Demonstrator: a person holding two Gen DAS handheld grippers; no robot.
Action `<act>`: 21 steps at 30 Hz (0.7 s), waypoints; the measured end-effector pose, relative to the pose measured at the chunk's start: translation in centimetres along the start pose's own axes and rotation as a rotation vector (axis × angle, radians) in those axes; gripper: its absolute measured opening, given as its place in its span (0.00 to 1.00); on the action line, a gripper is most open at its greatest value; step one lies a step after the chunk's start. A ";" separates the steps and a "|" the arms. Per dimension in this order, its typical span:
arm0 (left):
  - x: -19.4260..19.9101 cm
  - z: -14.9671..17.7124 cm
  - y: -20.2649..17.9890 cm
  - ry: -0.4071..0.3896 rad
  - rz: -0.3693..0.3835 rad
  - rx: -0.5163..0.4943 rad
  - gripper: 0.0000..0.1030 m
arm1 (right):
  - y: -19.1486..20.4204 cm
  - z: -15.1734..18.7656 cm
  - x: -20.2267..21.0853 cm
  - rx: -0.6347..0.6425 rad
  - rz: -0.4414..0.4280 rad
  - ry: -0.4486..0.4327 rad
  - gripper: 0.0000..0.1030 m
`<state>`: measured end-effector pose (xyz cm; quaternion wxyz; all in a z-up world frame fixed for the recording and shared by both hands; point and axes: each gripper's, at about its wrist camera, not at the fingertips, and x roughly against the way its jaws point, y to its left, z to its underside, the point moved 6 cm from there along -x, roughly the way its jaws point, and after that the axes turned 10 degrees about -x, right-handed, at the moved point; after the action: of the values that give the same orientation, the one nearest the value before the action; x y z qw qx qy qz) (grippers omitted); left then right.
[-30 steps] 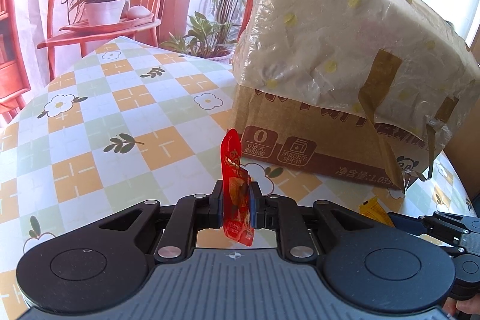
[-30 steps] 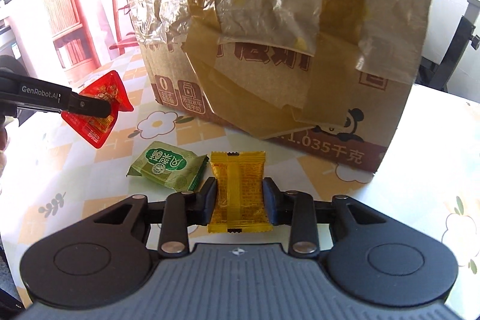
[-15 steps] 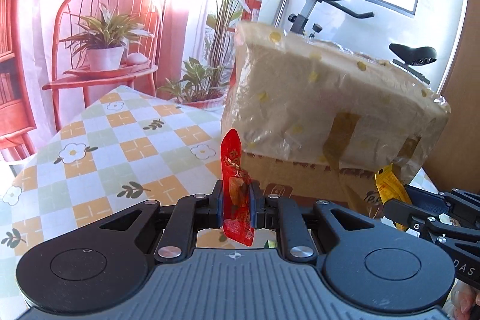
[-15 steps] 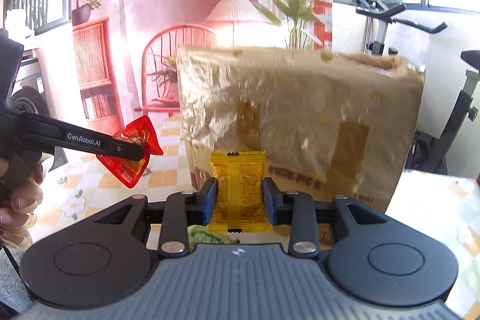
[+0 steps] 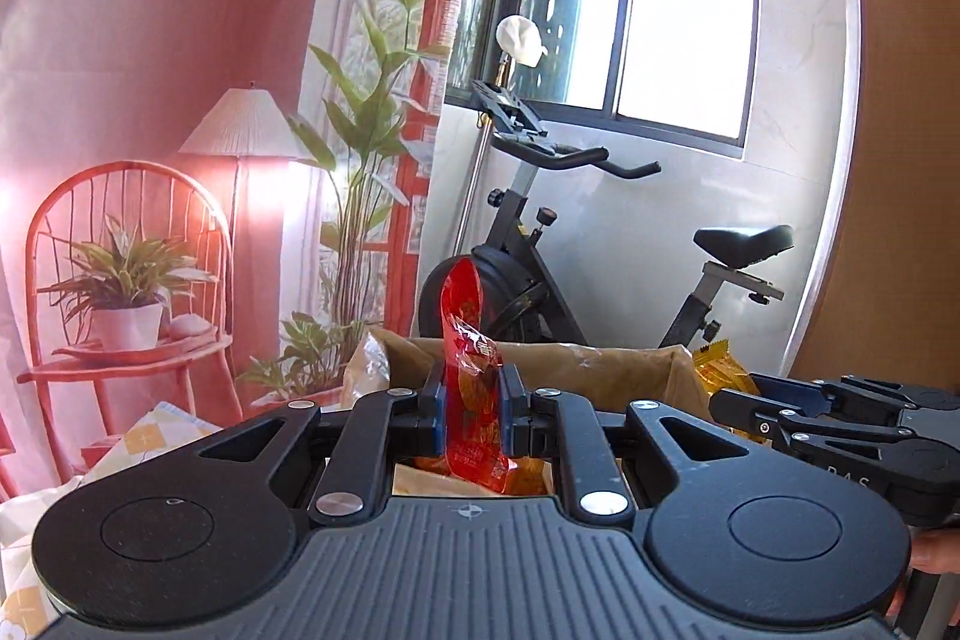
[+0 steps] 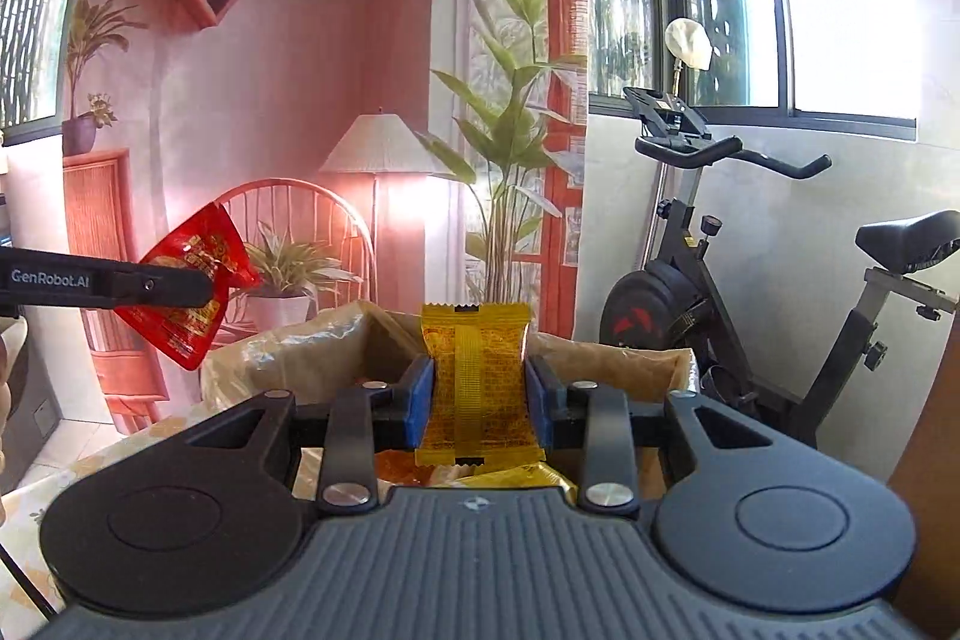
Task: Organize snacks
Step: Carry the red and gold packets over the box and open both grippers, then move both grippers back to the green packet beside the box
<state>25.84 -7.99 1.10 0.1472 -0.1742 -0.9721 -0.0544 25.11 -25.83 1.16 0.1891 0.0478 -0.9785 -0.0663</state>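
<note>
Am holding red snack packet (image 5: pixel 471 388) pinched tight in left hand-held gripper (image 5: pixel 471 415), yellow snack packet (image 6: pixel 477 382) clamped in right hand-held gripper (image 6: pixel 478 403), both above open cardboard box (image 6: pixel 612 370). Carry step; next, I judge: lowering over box mouth, releasing.

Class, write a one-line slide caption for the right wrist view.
Right gripper grips yellow snack packet above the open cardboard box.

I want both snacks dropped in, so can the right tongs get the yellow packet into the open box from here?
Probably yes: the right tongs grip the yellow packet above the cardboard box, whose top stands open below.
</note>
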 end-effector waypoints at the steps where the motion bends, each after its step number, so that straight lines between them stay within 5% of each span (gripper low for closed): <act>1: -1.0 -0.9 -0.8 0.001 0.009 -0.017 0.16 | -0.8 -0.3 -0.9 -0.019 0.020 0.017 0.34; 12: -9.5 -0.1 -2.6 0.147 0.017 -0.055 0.17 | -5.6 1.2 -4.8 -0.081 0.173 0.144 0.38; 14: -9.2 0.1 -2.3 0.157 0.019 -0.073 0.29 | -5.9 1.5 -4.2 -0.083 0.166 0.136 0.40; 16: -8.7 0.2 -2.1 0.151 0.022 -0.087 0.52 | -6.1 1.6 -3.8 -0.090 0.168 0.138 0.49; 21: -7.2 0.0 -1.4 0.146 0.033 -0.073 0.64 | -5.7 1.3 -1.9 -0.095 0.147 0.115 0.56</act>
<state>31.78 -11.57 -1.17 0.2124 -0.1911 -0.9531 -0.0998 26.80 -31.12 -1.54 0.2512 -0.0293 -0.9628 -0.0956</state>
